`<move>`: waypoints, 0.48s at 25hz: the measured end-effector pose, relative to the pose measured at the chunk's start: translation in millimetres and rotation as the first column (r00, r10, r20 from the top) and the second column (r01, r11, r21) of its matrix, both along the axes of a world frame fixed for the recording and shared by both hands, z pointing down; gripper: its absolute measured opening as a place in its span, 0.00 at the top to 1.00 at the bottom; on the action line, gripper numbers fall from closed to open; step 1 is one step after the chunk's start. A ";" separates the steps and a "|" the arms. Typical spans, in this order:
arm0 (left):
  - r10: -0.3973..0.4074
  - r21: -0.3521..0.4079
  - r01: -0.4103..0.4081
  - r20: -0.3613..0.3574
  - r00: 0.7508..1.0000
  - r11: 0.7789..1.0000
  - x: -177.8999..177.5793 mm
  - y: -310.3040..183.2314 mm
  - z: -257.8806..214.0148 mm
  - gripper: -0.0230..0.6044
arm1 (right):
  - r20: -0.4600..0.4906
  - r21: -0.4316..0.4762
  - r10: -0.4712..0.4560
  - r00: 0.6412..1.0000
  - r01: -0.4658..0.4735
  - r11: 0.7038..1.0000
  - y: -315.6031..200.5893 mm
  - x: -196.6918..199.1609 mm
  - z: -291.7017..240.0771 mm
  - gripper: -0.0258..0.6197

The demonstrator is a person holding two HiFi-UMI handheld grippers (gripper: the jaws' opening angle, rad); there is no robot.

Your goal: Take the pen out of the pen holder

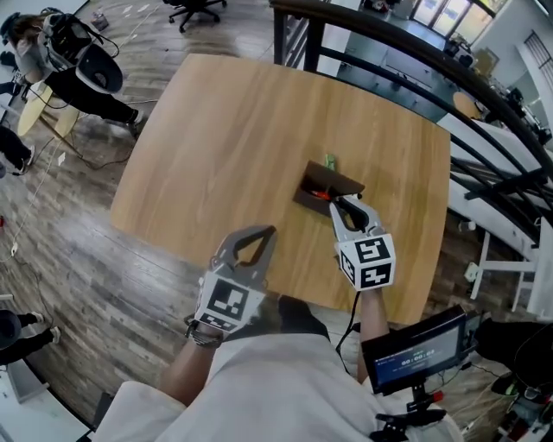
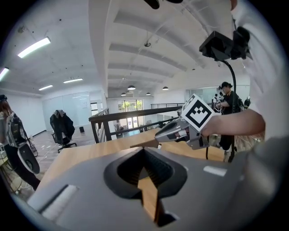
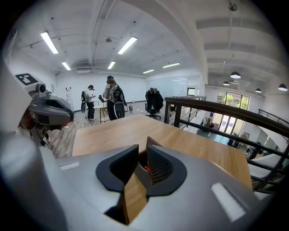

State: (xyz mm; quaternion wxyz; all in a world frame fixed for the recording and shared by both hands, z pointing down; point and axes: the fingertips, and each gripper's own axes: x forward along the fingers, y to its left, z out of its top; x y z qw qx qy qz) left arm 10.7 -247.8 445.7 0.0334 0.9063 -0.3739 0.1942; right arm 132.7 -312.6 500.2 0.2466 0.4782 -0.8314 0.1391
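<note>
A dark brown pen holder (image 1: 339, 180) lies on the wooden table (image 1: 225, 147), right of its middle. A red pen (image 1: 318, 195) pokes out at the holder's near end, and something green (image 1: 329, 161) shows at its far end. My right gripper (image 1: 339, 204) reaches the near end, its jaws a narrow gap apart. In the right gripper view the holder (image 3: 151, 143) and a red speck of the pen (image 3: 145, 168) show in that gap (image 3: 142, 153); contact cannot be told. My left gripper (image 1: 271, 230) hovers shut and empty near the table's front edge, left of the holder (image 2: 143, 144).
A black railing (image 1: 406, 52) runs past the table's far right side. A small monitor on a stand (image 1: 419, 350) sits at my lower right. People stand on the wood floor to the left (image 1: 52, 60), and an office chair (image 1: 194, 9) stands beyond the far edge.
</note>
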 end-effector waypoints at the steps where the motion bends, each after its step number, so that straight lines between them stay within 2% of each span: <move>1: -0.007 -0.008 0.007 0.004 1.000 1.000 0.2 -0.5 2.7 0.97 | -0.005 -0.010 -0.007 1.000 0.007 1.000 -1.7 0.1 5.4 0.87; 12: -0.081 -0.077 0.084 0.039 0.996 0.994 -0.6 1.5 22.1 0.97 | -0.100 -0.122 -0.094 0.990 0.082 0.989 -12.0 -2.8 63.9 0.85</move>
